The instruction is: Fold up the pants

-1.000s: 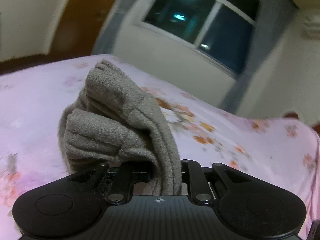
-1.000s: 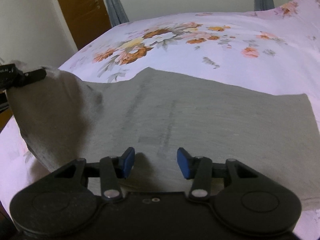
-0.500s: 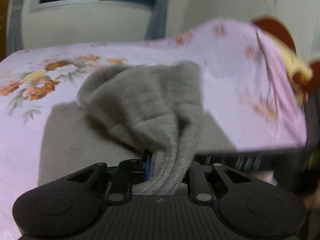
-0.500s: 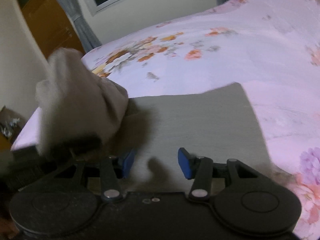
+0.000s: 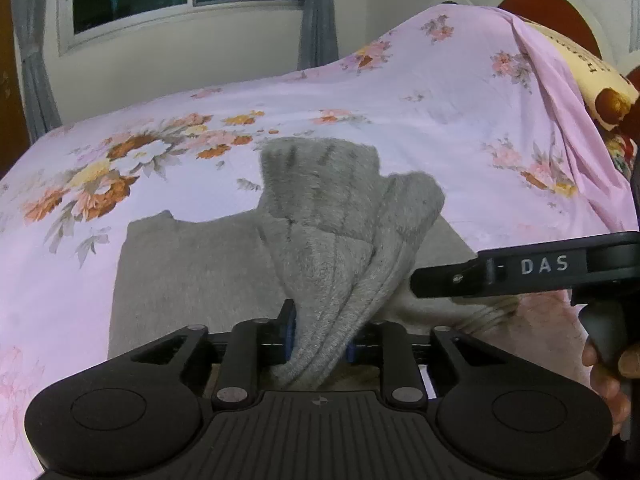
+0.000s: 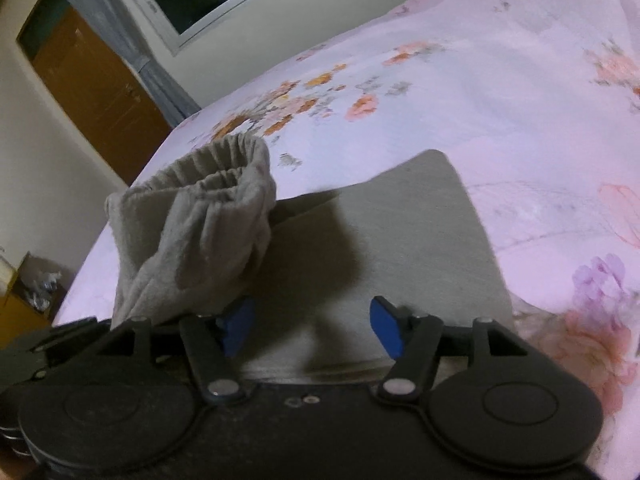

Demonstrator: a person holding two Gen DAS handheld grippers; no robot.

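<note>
My left gripper [image 5: 318, 334] clamps the pants [image 5: 344, 240] waistband mid-fold; right gripper [image 6: 312, 330] fingers gape. Next, lay it flat.

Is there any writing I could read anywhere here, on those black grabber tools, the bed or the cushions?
"DAS": white letters on the side of the right gripper, seen from the left wrist view.
Dark lettering on the cream pillow at the head of the bed: too distorted and cut off to read.
Small round mark on the body of the left gripper: a symbol, not text.
Nothing else readable.
</note>
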